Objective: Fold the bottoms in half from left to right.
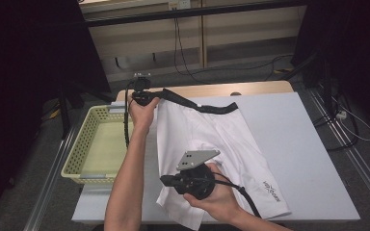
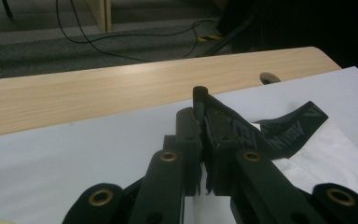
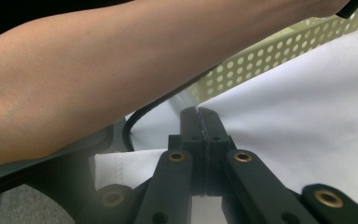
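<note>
My right gripper (image 1: 166,181) is nearest me, over the near left hem of the white shorts (image 1: 231,144), jaws pressed together; white cloth lies right under them but whether any is pinched I cannot tell. The shorts lie flat on the white table sheet (image 1: 308,159). Farther out, my left gripper (image 2: 204,122) is clenched on the black waistband (image 2: 284,128) at the far left corner. The yellow basket (image 1: 84,144) sits left of the shorts.

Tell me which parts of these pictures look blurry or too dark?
High view: both upper corners fall into black, while the white shorts are brightly lit. Right gripper view: the forearm and the lower left corner are soft, out of focus. Left gripper view: the jaws' bases blur; the black waistband stays sharper.
</note>
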Available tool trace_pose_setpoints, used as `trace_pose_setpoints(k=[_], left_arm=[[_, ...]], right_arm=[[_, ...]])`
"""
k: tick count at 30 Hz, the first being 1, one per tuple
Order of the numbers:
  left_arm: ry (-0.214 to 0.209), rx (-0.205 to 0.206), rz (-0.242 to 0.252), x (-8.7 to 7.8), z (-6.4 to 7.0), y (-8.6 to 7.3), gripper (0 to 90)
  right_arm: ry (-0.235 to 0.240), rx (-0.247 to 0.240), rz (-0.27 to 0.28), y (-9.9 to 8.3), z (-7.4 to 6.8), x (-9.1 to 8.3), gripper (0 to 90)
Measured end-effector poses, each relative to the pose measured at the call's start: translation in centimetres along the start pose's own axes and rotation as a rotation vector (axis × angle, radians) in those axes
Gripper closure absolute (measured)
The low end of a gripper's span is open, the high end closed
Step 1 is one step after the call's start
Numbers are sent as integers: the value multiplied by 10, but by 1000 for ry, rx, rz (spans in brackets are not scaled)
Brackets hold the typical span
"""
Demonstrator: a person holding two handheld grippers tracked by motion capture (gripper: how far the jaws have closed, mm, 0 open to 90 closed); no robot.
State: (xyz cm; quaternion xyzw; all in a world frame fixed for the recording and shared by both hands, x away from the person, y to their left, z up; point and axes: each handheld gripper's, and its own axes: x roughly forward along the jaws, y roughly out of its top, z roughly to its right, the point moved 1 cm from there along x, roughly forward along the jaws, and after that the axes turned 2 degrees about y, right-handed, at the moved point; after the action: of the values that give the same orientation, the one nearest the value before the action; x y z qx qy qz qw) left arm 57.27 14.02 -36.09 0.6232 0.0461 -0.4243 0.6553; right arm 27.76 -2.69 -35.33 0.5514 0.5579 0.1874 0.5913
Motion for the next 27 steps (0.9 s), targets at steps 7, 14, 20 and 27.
trace_pose_setpoints(k=[7, 14, 20, 27], left_arm=[[4, -18, 22, -9, -3, 5, 855], [15, -15, 27, -19, -6, 10, 856], [37, -29, 29, -27, -16, 10, 856], [34, -63, 52, -36, -25, 11, 856]], right_arm=[[4, -9, 11, 7, -1, -3, 900], [16, -28, 20, 13, -8, -1, 900], [20, -33, 26, 18, -9, -3, 900], [23, -36, 45, 23, -10, -4, 900]])
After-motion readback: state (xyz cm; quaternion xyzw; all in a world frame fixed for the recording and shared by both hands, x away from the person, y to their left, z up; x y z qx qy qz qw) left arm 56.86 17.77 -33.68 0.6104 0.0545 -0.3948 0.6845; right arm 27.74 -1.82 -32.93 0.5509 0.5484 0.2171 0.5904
